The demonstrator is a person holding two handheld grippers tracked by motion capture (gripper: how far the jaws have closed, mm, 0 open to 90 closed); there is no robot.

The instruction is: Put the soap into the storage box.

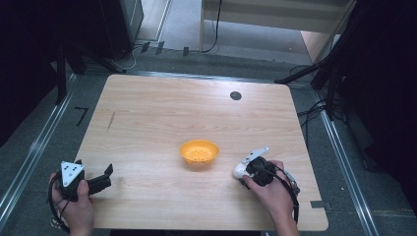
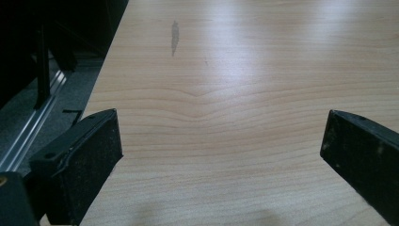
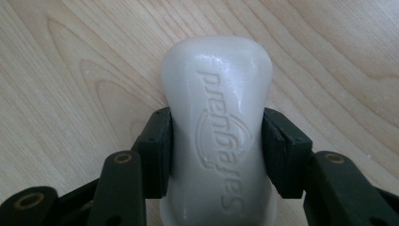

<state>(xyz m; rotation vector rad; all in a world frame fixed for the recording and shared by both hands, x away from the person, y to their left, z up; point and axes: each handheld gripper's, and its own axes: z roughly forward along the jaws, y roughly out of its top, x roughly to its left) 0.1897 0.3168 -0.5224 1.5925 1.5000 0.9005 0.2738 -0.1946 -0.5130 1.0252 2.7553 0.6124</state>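
A white bar of soap [image 3: 217, 136] with embossed lettering lies on the wooden table [image 1: 162, 118], and my right gripper [image 3: 216, 146] is shut on its sides. In the high view the soap [image 1: 239, 170] and right gripper [image 1: 255, 169] are near the table's front right, just right of an orange bowl [image 1: 198, 152]. My left gripper [image 1: 101, 181] is at the front left corner, held by a hand, its jaws wide apart with nothing between them. In the left gripper view the open left gripper [image 2: 221, 141] hovers over bare wood.
A small dark round disc [image 1: 235, 95] sits near the table's back edge. A dark streak [image 2: 174, 36] marks the wood toward the left side. Black stands and cables [image 1: 314, 73] surround the table on the floor.
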